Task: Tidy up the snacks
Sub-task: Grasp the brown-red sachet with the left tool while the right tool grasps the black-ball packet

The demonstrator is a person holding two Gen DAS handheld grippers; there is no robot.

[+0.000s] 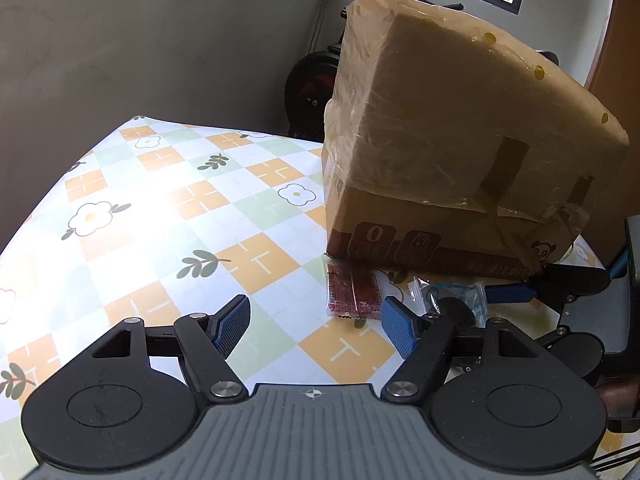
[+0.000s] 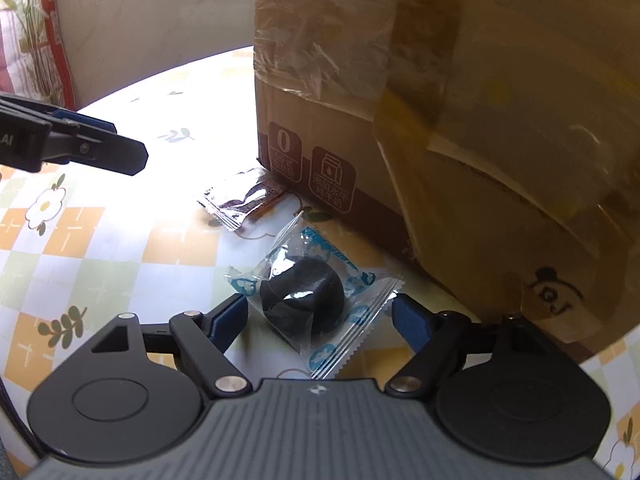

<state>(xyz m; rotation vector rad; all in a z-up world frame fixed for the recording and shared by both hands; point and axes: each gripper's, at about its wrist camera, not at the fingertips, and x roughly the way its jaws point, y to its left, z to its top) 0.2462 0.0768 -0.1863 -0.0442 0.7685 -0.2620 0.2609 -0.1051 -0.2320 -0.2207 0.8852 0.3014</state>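
the right gripper is open wide, with the clear snack packet holding a dark round treat lying flat between its blue pads; nothing is pinched. next it needs to close on the packet. the left gripper is open and empty. farther off, a red-brown snack packet lies by the cardboard box. i cannot see inside the box.

Blown-out daylight glare across the tablecloth (fisheye-bent edges, dark corners), soft-blurred cardboard box close up
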